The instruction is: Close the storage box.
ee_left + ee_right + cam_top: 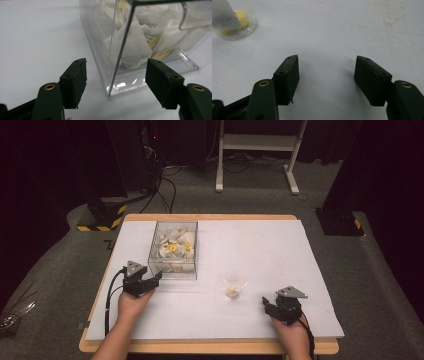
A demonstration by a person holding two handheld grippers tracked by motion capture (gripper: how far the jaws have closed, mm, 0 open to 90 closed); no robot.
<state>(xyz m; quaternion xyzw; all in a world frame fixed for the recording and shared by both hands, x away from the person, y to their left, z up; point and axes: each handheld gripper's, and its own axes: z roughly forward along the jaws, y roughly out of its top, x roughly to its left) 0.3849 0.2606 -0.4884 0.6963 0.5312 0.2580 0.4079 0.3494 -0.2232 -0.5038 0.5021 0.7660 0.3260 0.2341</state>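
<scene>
Table [260, 250] white-topped, wood-edged. Clear plastic box [173, 250] on table's left half, packed with white tea bags [136, 43], some with yellow tags. Left gripper [158, 279] just beside box's near corner, jaws spread, corner edge between them, not touched. Right gripper [265, 303] right of box, well apart, jaws spread over bare table, grasping nothing. Small clear cup [235, 285] between box and right gripper, tea bag with yellow tag inside.

clear box [140, 42]: top cut off by edge | cup [230, 23]: cropped at corner, contents blurred
</scene>
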